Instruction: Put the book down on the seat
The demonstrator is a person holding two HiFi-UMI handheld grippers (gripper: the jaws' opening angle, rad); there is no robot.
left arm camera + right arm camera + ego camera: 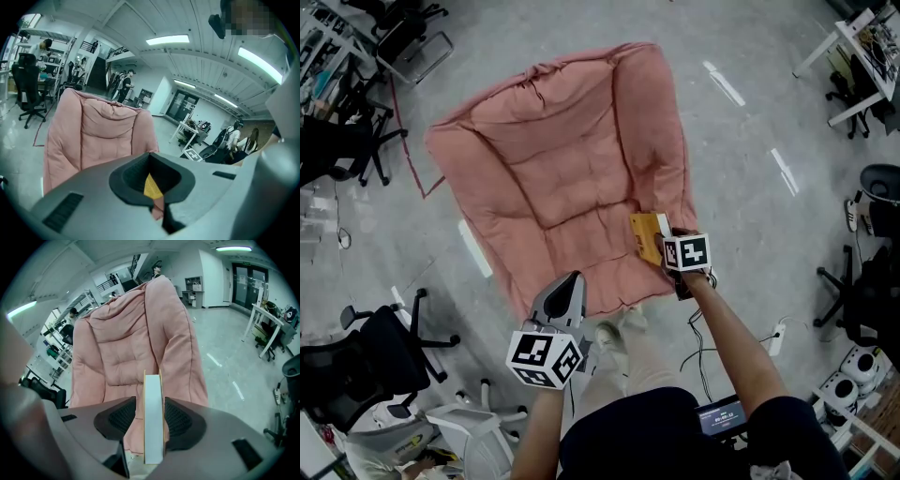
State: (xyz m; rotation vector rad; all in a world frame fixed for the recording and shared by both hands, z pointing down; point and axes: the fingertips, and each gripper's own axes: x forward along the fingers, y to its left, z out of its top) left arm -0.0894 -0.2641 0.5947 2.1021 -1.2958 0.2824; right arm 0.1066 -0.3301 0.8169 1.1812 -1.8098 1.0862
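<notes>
The yellow book (645, 236) stands loose between the wide-apart jaws of the right gripper (152, 427) at the edge of the pink seat (553, 159), the left gripper (153, 197) is closed and empty, so I think the next move is to lift away gently.

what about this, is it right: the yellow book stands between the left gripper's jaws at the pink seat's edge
Wrong gripper. The yellow book stands between the jaws of the right gripper at the edge of the pink seat; the right gripper view shows it.
</notes>
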